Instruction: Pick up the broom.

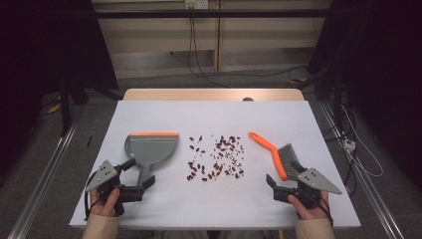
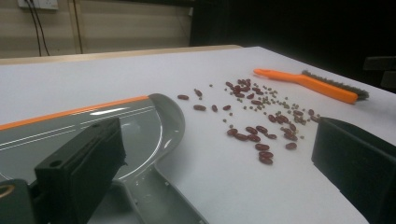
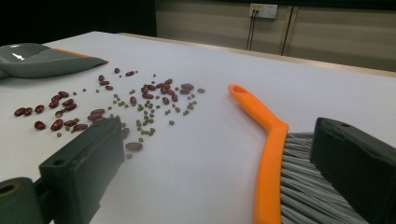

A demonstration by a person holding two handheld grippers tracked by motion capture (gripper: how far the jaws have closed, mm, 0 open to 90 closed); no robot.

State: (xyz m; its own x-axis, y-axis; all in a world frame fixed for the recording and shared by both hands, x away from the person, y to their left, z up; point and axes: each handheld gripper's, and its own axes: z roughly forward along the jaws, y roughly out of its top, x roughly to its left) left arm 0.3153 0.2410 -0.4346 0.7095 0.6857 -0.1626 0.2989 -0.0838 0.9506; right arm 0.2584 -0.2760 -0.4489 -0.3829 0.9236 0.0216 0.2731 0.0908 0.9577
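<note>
Beans (image 1: 216,157) sit mid-desk; dustpan (image 1: 149,149) at nine o'clock, brush (image 1: 276,154) at three. Our left claw (image 1: 139,177) and right claw (image 1: 283,174) gape wide, empty. We might bump the brush and scatter beans.

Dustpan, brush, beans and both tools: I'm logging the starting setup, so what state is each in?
Dustpan: flat on the table, not gripped.
Brush: lying on the table, bristles toward the person, not gripped.
Beans: scattered loose between dustpan and brush.
Left tool: open, jaws around the dustpan's handle.
Right tool: open, jaws at the brush's bristle end.
</note>
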